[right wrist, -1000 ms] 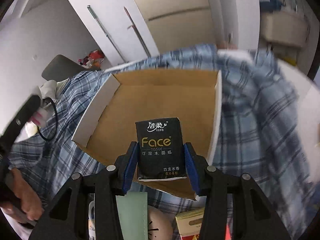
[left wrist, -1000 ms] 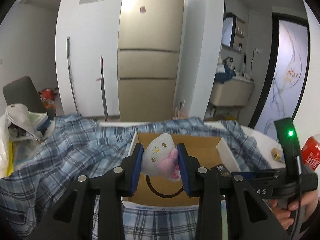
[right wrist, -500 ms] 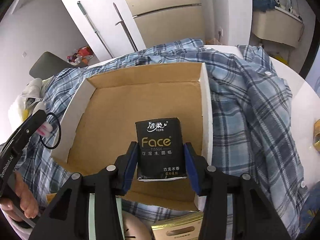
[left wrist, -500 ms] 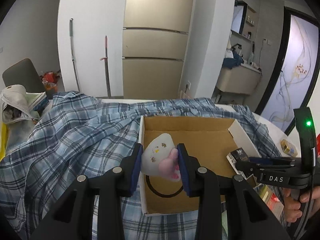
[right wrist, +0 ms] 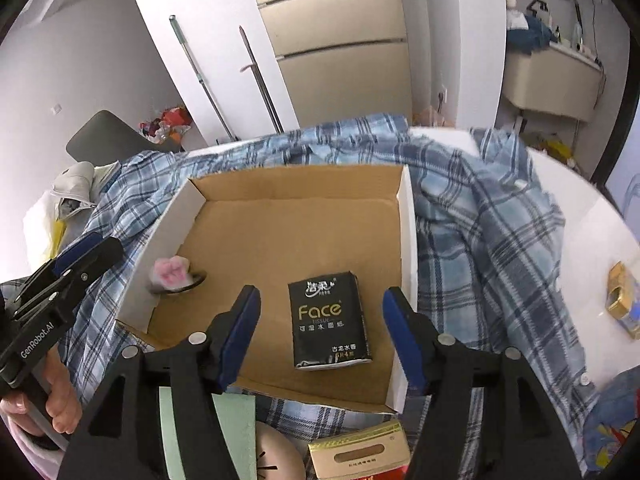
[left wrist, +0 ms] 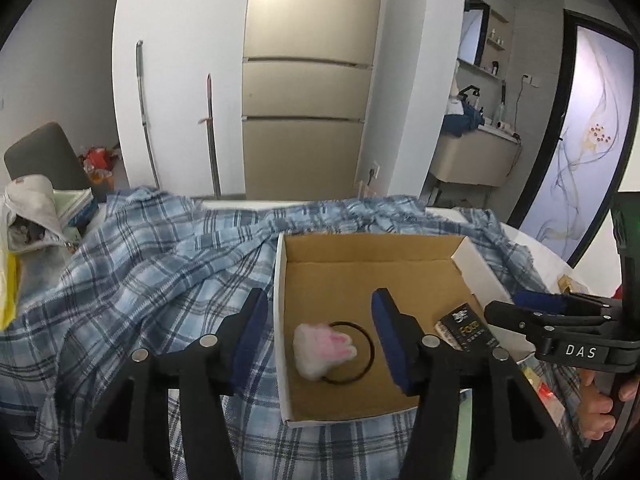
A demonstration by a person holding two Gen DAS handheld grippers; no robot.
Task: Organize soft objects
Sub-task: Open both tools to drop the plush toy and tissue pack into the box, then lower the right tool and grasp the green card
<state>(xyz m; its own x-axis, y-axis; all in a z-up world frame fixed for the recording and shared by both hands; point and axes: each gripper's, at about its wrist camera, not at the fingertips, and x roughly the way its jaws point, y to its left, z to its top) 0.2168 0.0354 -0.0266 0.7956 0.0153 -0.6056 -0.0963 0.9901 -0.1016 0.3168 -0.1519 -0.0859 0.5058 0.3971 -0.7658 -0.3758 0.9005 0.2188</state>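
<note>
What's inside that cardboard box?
Inside the box lie a black tissue pack and a fluffy pink-and-white paw hair tie, apart from each other. The rest of the floor looks bare; the near corners are hidden behind the claws.

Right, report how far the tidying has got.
Done: the plush paw hair tie and black tissue pack lie in the cardboard box. In hand: nothing; left gripper and right gripper are opening, clear of both. Left: probably the plaid shirt under the box.
</note>
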